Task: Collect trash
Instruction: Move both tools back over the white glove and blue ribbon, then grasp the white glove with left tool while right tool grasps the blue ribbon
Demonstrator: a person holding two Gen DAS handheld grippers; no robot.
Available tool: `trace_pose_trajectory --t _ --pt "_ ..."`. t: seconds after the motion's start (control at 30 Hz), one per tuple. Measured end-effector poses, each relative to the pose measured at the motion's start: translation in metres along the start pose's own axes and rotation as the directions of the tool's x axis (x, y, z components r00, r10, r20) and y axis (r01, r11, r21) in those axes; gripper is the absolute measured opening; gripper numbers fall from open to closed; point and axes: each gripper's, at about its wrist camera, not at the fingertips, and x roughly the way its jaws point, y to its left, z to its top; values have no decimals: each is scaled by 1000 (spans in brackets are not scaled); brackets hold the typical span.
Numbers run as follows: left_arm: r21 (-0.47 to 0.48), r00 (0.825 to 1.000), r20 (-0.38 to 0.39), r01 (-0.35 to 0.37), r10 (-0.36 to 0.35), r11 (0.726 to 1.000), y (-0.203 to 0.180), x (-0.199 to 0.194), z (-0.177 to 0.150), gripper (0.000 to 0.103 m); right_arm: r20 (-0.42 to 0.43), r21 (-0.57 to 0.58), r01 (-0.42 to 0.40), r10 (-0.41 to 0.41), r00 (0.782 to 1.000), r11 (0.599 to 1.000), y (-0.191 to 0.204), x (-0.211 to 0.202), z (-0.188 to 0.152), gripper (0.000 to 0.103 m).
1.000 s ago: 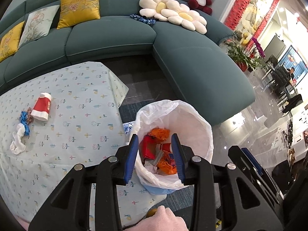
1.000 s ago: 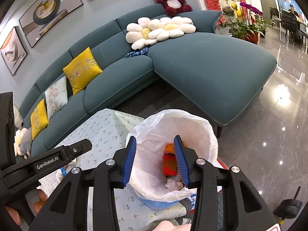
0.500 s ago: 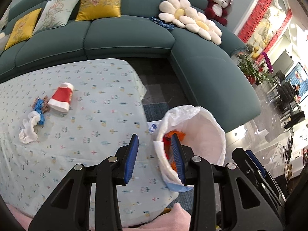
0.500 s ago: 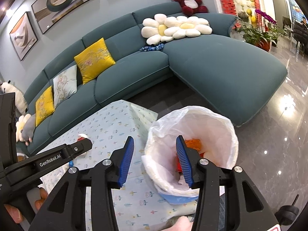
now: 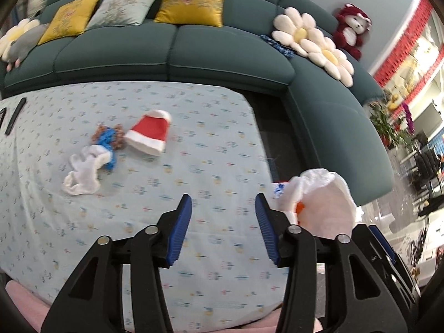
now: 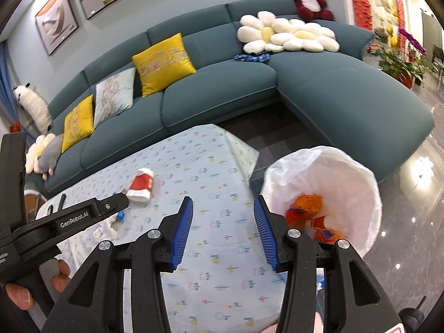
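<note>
Both the left gripper (image 5: 223,216) and the right gripper (image 6: 223,219) hang wide open and empty. Left of centre, on the table (image 5: 211,149), lie 3 scraps: a red paper cup (image 5: 149,131), a white rag (image 5: 83,172) and a blue-brown wad (image 5: 108,137). All look light and soft; the cup likely crushes, so its rim suits a gentle pinch. The lined bin (image 6: 341,177) sits lower right.

We are holding the right gripper (image 6: 223,229) open over the tablecloth (image 6: 211,183), beside the white-lined trash bin (image 6: 358,191) holding orange scraps (image 6: 306,208).
</note>
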Motion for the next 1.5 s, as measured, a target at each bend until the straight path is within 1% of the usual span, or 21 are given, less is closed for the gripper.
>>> trace_pose_trajectory --t 0.1,0.17,0.23,0.5,0.67,0.77,0.87,1.0,1.03,1.07,1.1,1.17,1.23,1.27,1.37,1.5 --pt "-40 1000 -4 -22 22 999 27 1 1 52 -16 -30 -11 10 1000 999 20 7 -4 45" --pt "-65 999 -6 -40 39 997 44 3 2 60 -31 -49 -19 18 999 999 34 14 -7 45" --pt "-88 998 -8 -61 61 994 64 6 1 61 -49 -66 -30 27 998 997 48 21 -11 45" --pt "-179 990 -64 -139 130 974 149 30 -4 62 -138 -132 -72 54 989 989 104 64 -30 45" --pt "-218 983 -111 -168 147 961 188 52 -5 62 -197 -155 -91 59 979 984 133 98 -40 45" --pt "-214 980 -137 -170 143 962 200 69 -2 62 -229 -168 -99 58 972 981 149 119 -44 45" --pt "-199 981 -158 -146 115 969 203 86 3 62 -254 -173 -105 58 965 979 162 139 -45 45" --pt "-195 978 -171 -151 118 969 209 106 12 62 -281 -174 -110 58 958 979 173 162 -46 45" --pt "-197 977 -175 -157 123 968 212 110 14 59 -288 -175 -113 59 956 978 177 167 -46 45" --pt "-200 976 -179 -157 122 967 215 114 15 46 -295 -175 -117 61 953 978 180 172 -46 45" --pt "-209 976 -193 -146 105 967 221 118 15 39 -300 -176 -121 63 952 977 183 176 -46 45" --pt "-232 978 -198 -117 71 966 230 120 14 19 -311 -186 -130 68 948 974 191 185 -47 45" --pt "-242 981 -184 -110 66 964 236 115 12 11 -322 -197 -145 75 944 970 201 194 -49 45" --pt "-246 982 -177 -106 63 964 239 113 12 9 -328 -201 -151 79 941 968 206 200 -50 45" --pt "-279 987 -152 -85 43 957 252 102 15 8 -345 -201 -171 93 934 965 221 215 -54 45" --pt "-291 989 -131 -104 68 951 263 93 21 8 -359 -200 -178 97 928 963 237 231 -58 45"
